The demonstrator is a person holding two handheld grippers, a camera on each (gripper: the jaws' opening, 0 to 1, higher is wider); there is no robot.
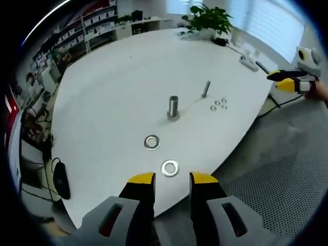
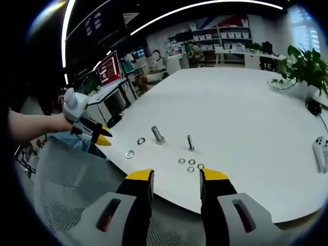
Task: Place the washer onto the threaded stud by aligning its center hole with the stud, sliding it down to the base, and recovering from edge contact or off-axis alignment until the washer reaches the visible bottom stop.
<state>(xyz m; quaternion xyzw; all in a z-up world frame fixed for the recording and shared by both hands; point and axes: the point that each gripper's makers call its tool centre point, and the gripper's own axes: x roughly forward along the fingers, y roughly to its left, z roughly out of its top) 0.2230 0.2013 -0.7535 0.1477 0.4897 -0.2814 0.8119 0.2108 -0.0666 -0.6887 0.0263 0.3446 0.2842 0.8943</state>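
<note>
On white table (image 1: 113, 92), two large washers (image 1: 151, 142), thick stud (image 1: 173, 107), thin bolt (image 1: 206, 88), both grippers (image 1: 171, 179) (image 2: 176, 176) open, empty.

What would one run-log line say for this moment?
phase: approach | left gripper: open, empty | right gripper: open, empty | large washers: on table | stud: bare

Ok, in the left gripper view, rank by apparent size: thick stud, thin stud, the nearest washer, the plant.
1. Plant, widest despite being farthest.
2. Thick stud.
3. Nearest washer and thin stud: too alike to rank, and the washer's closeness to the camera inflates it.
</note>
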